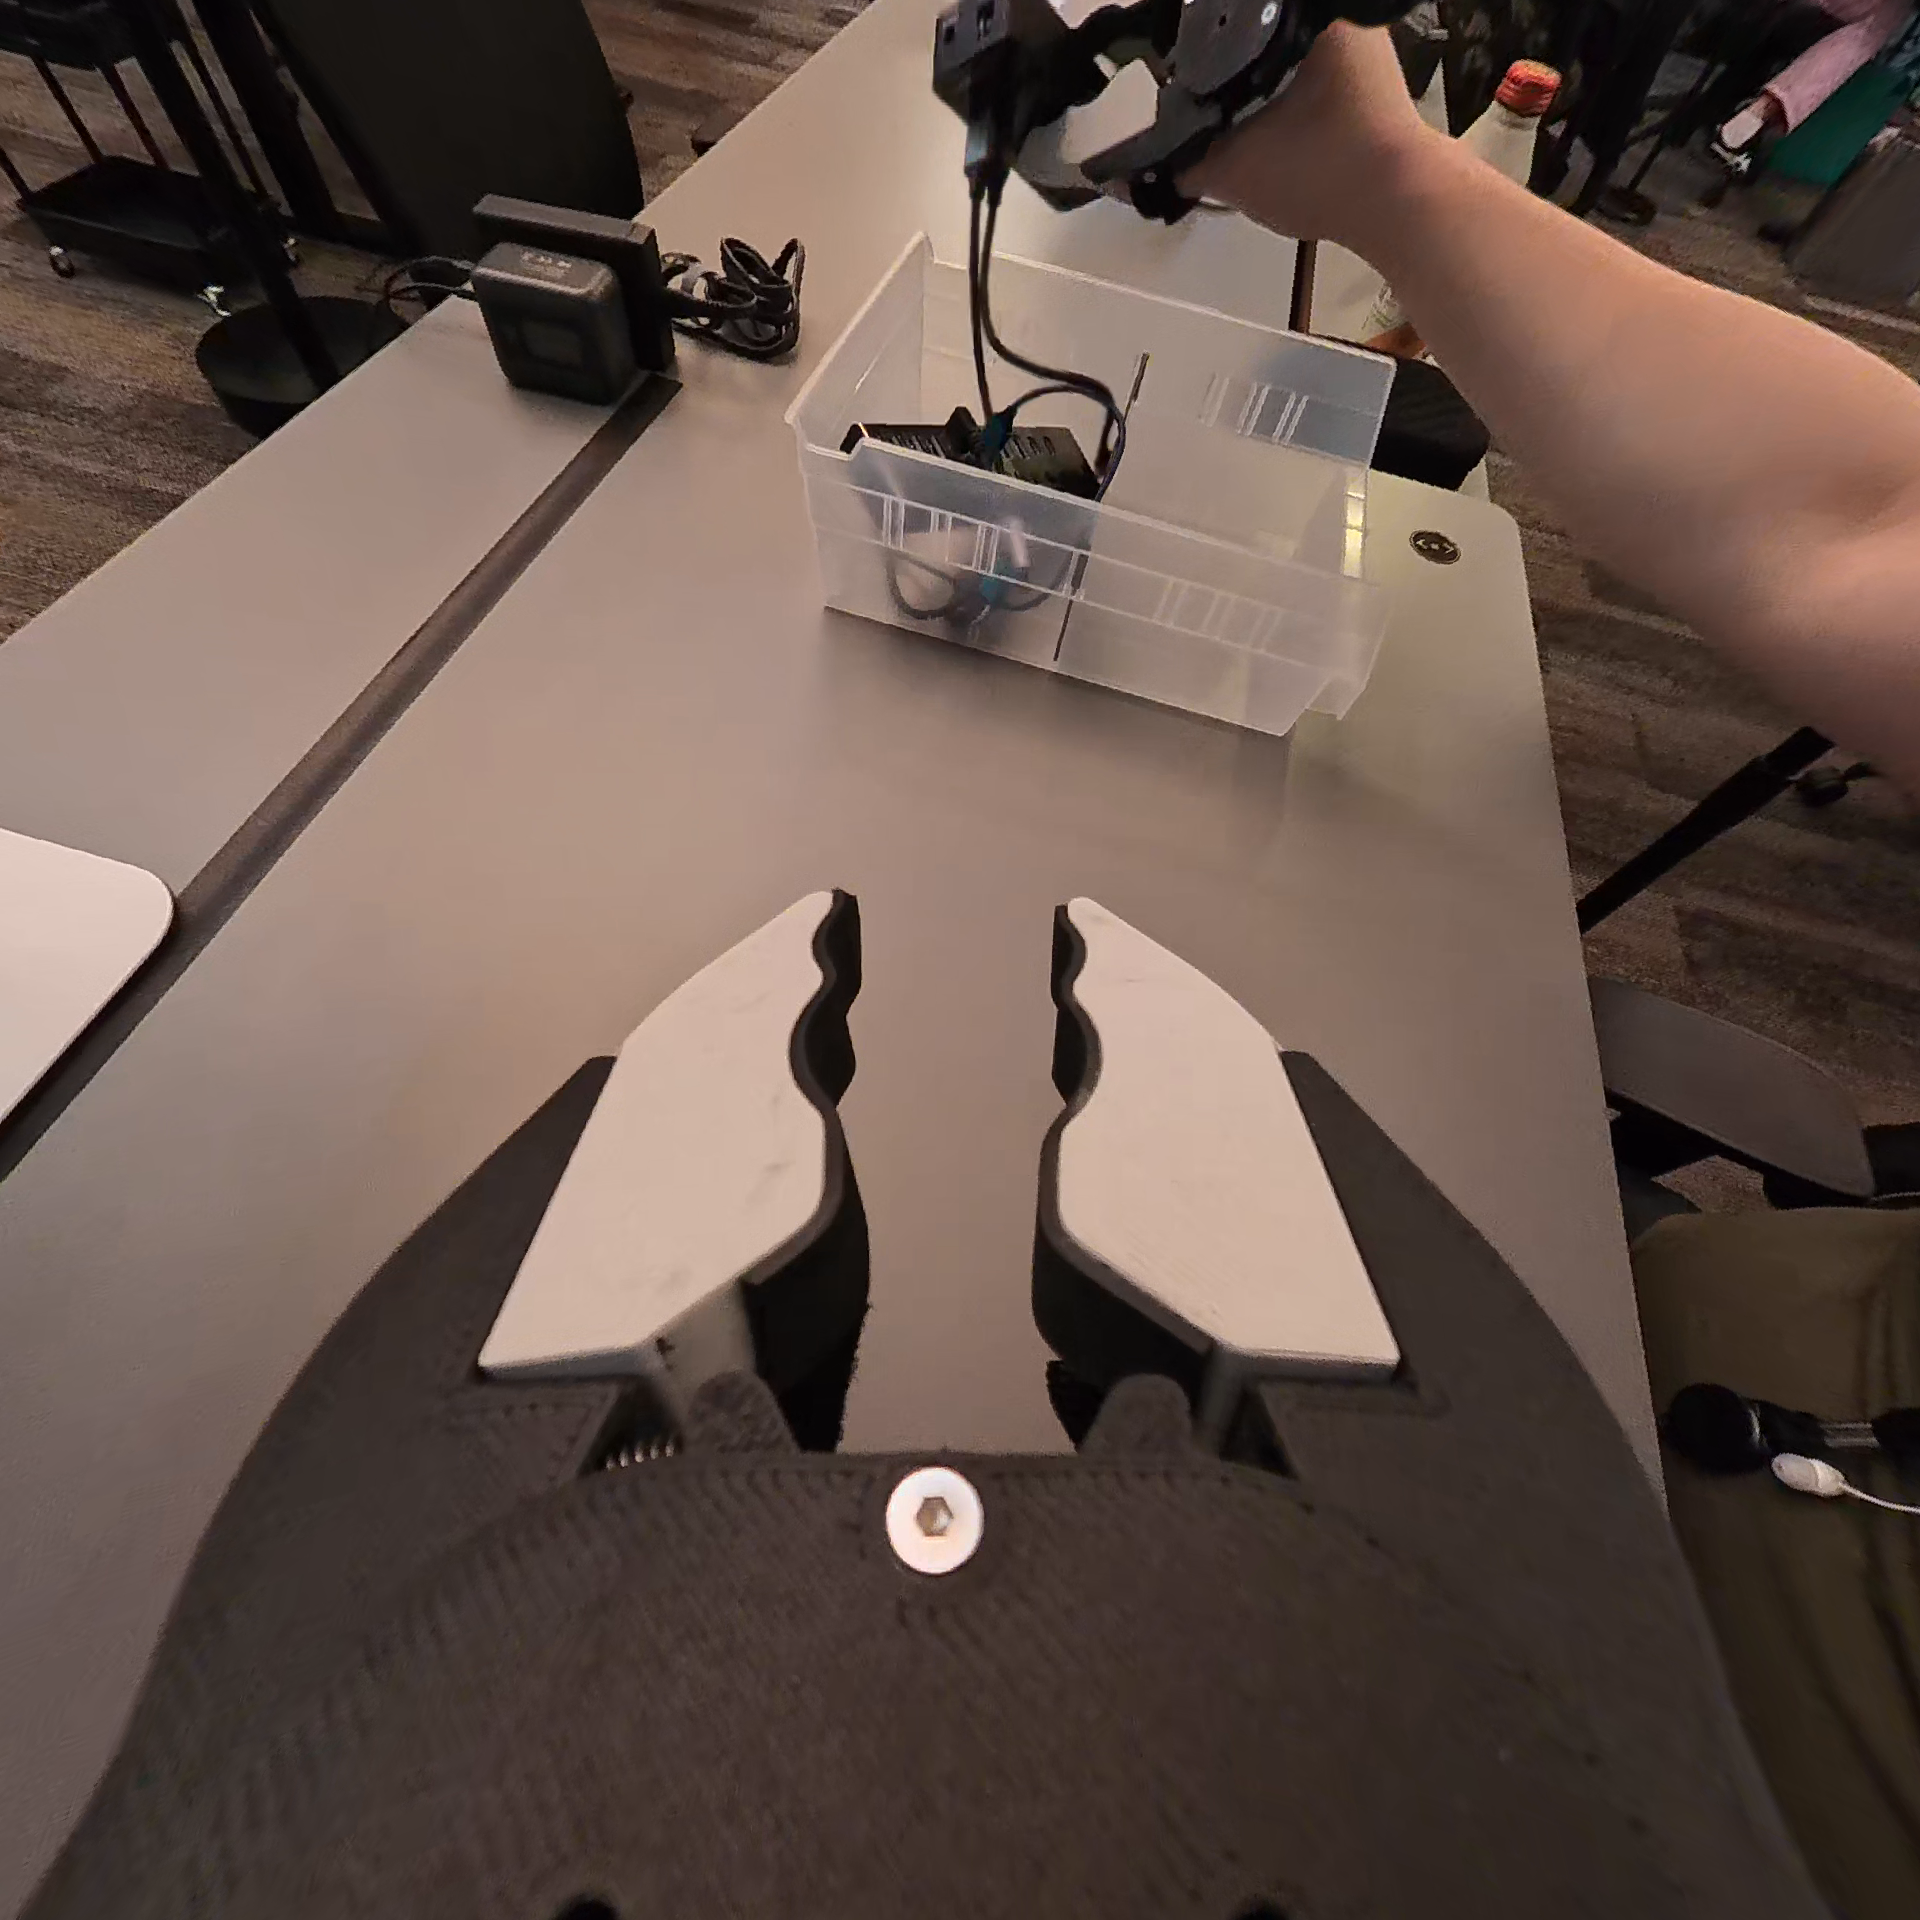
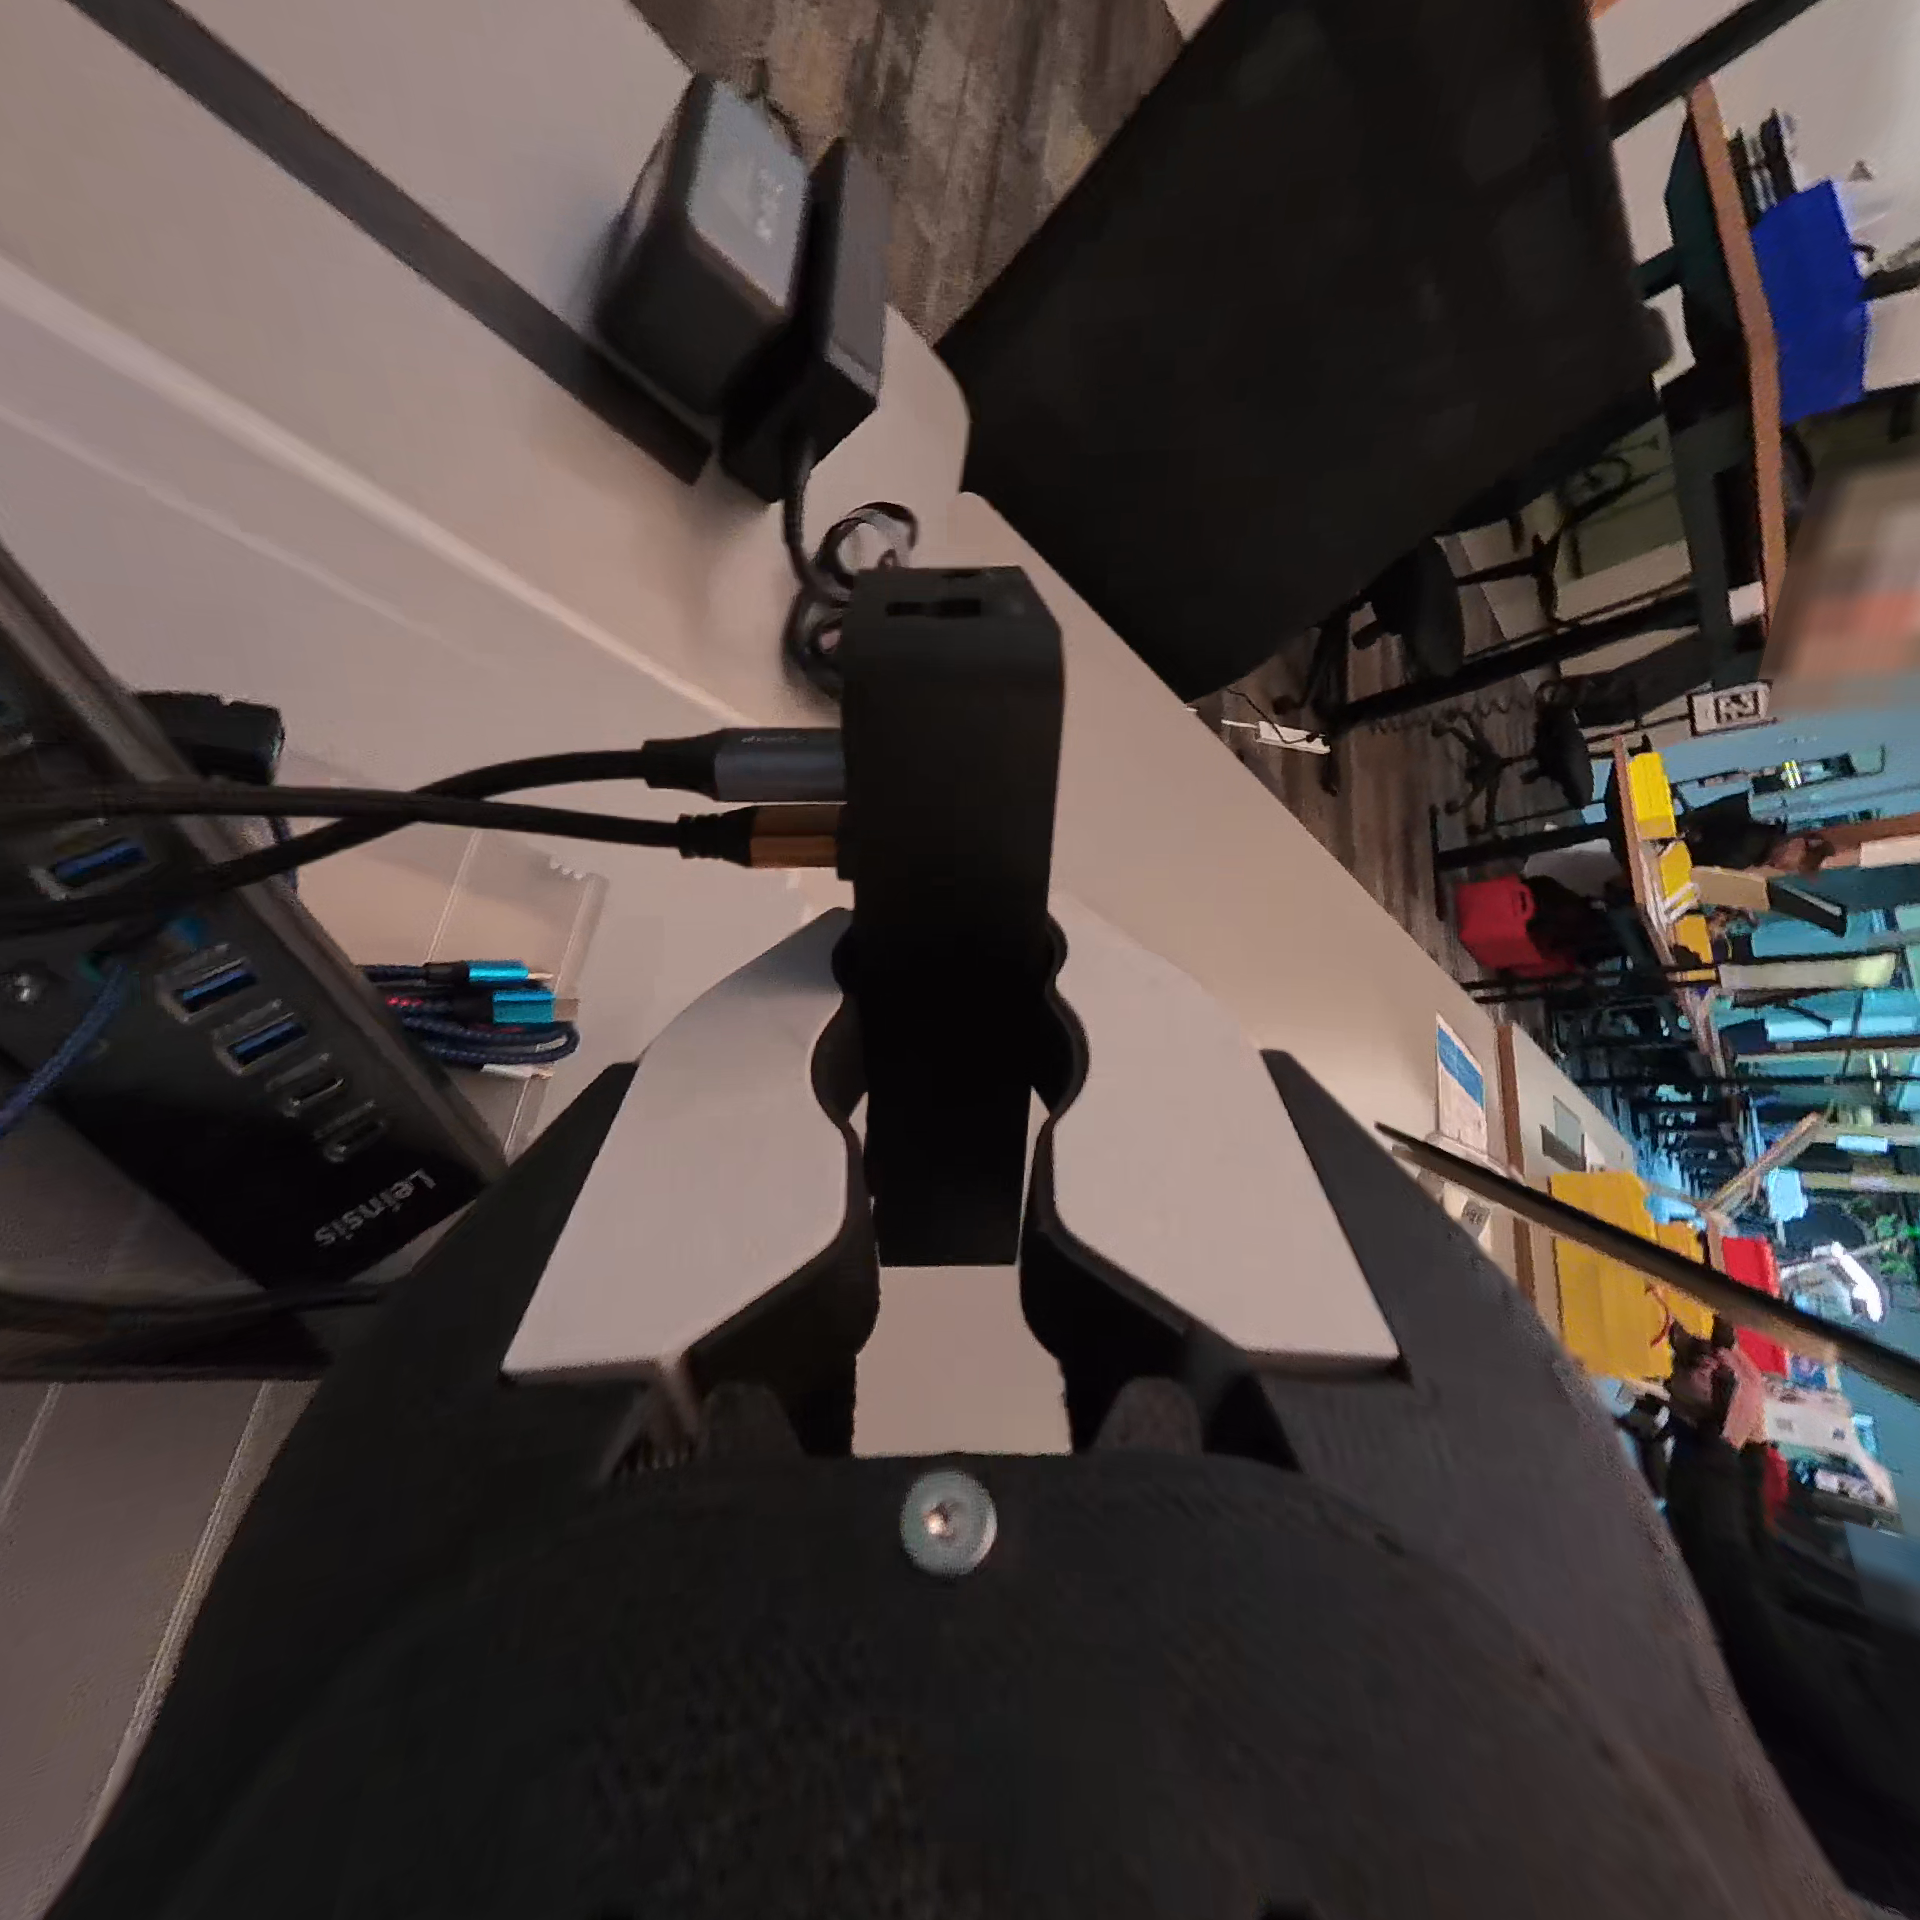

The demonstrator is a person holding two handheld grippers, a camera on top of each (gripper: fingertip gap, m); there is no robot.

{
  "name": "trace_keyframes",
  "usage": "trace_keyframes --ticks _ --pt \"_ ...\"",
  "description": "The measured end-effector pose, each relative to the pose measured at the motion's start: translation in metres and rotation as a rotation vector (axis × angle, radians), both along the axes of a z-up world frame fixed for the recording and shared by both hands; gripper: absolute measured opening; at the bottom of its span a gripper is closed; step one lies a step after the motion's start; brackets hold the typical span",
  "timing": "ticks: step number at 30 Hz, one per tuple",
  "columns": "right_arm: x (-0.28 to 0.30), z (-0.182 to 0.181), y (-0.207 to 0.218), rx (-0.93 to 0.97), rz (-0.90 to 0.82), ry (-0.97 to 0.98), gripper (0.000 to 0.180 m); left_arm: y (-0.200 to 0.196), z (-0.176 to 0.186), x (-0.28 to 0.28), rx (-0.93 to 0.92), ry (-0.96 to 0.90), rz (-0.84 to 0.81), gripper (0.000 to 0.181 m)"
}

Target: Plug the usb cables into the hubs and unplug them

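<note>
My right gripper (image 2: pixel 951 935) is shut on a small black hub (image 2: pixel 951 748) and holds it high above the clear plastic bin (image 1: pixel 1236 613); the gripper also shows at the top of the left wrist view (image 1: pixel 997 62). Two black cables (image 2: pixel 499 805) are plugged into the hub's side and hang down into the bin (image 1: pixel 982 301). A larger black hub with blue ports (image 2: pixel 239 1029) leans inside the bin, also seen in the left wrist view (image 1: pixel 977 449). Loose blue-tipped cables (image 2: pixel 488 1003) lie on the bin floor. My left gripper (image 1: pixel 956 914) is open and empty over the grey table (image 1: pixel 675 790).
A black power adapter (image 1: pixel 561 312) and a coiled black cable (image 1: pixel 753 291) sit at the table's far left. A white pad (image 1: pixel 62 945) lies at the left edge. A bottle (image 1: pixel 1507 114) stands behind the person's forearm (image 1: pixel 1621 416). Chairs and carpet surround the table. Some 50 cm of space lies between my two pairs of fingers.
</note>
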State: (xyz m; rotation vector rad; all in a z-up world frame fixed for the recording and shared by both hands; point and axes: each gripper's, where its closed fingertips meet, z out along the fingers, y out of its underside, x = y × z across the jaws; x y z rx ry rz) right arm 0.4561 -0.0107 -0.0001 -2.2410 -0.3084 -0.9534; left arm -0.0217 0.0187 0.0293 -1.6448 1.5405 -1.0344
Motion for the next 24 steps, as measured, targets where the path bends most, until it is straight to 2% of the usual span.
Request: trace_keyframes --ticks 3,7,12,16,22,24 --pt "-0.016 -0.014 0.004 -0.067 0.119 0.002 0.028 0.002 -0.004 0.001 -0.001 0.015 0.008 0.034" --pt "-0.022 -0.015 0.007 -0.086 0.186 -0.011 0.029 0.003 -0.008 0.002 0.002 0.040 0.012 0.034" --pt "-0.017 -0.023 0.008 -0.144 0.123 -0.043 0.029 0.001 -0.009 0.003 0.006 0.043 0.011 0.034" --pt "-0.014 -0.025 0.007 -0.140 0.028 0.005 0.029 0.004 -0.013 0.002 0.010 0.069 0.028 0.034" --pt "-0.023 -0.005 0.006 0.018 -0.079 0.386 0.029 0.003 -0.012 0.001 0.003 0.066 0.024 0.033" --pt "-0.033 -0.006 0.002 -0.014 -0.109 0.569 0.029 0.004 -0.012 0.001 0.001 0.067 0.026 0.033"
